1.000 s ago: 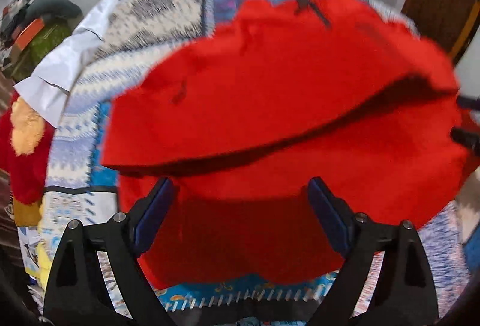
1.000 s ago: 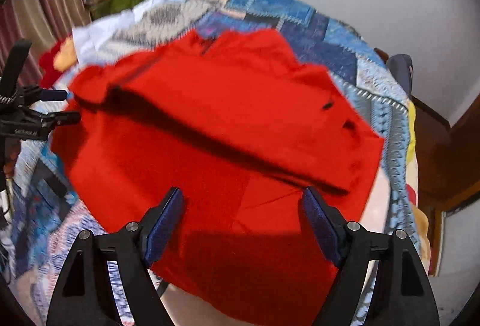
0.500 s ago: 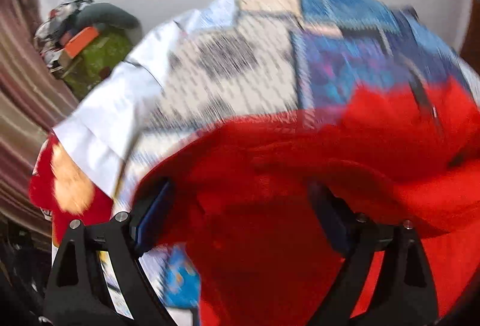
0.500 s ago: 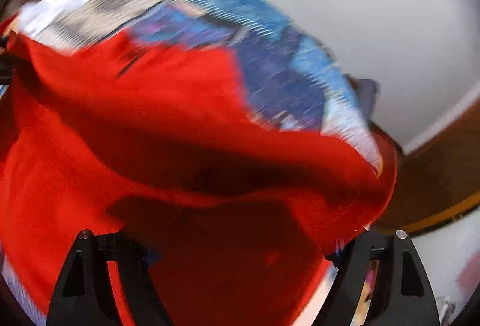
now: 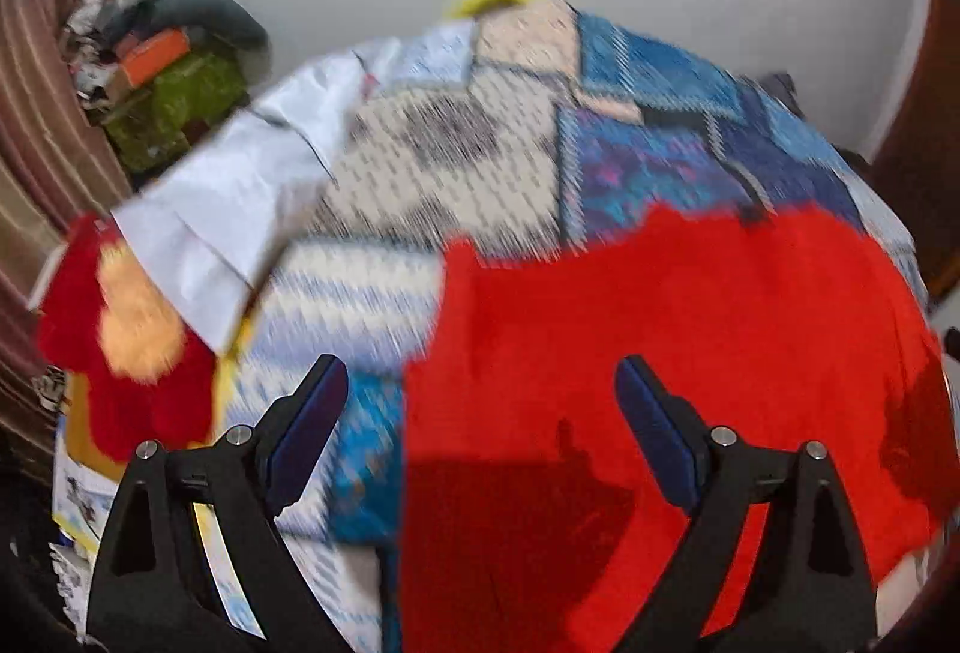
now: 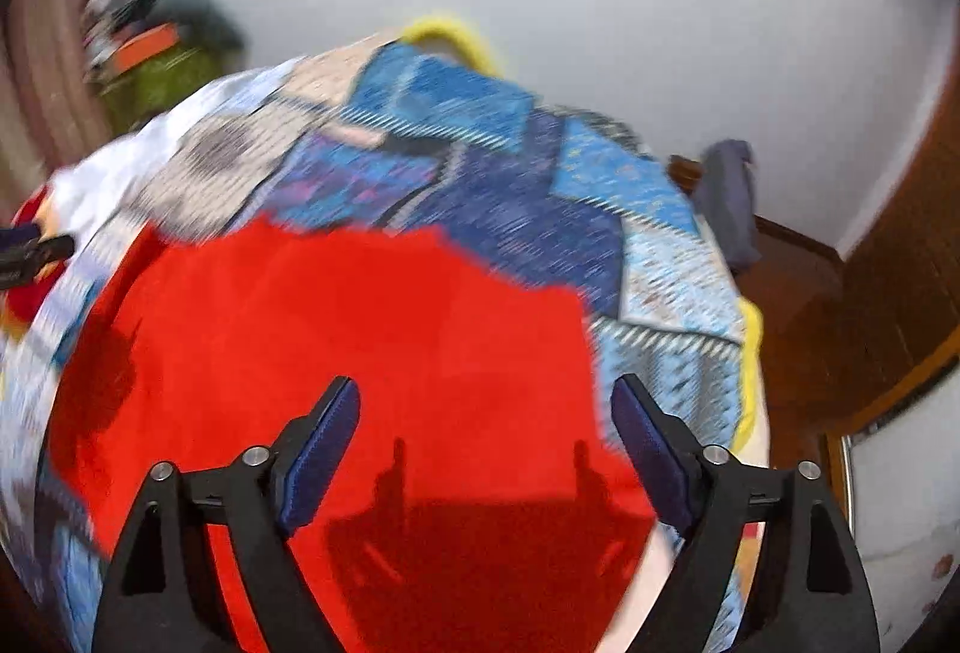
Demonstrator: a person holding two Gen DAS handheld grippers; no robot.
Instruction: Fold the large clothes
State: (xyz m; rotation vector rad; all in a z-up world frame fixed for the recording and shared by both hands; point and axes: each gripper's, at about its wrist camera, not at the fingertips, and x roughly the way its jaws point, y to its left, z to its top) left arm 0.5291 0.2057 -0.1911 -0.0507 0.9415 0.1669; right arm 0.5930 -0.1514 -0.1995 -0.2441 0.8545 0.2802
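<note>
A large red garment (image 5: 690,353) lies folded on the patchwork bedspread (image 5: 456,173); it also fills the lower middle of the right wrist view (image 6: 360,341). My left gripper (image 5: 483,401) is open and empty, raised above the garment's left edge. My right gripper (image 6: 483,413) is open and empty above the garment's near right part. Both views are blurred by motion. The tip of the left gripper (image 6: 36,251) shows at the left edge of the right wrist view.
White cloth (image 5: 240,197) and a red and orange item (image 5: 126,347) lie at the bed's left side. A pile of clutter (image 5: 162,71) stands by the curtain. A dark cloth (image 6: 726,197) hangs on wooden furniture at the right. A white wall is behind.
Both grippers let go of the red garment and pulled up and back. The lifted red layer has dropped flat onto the bed, folded over.
</note>
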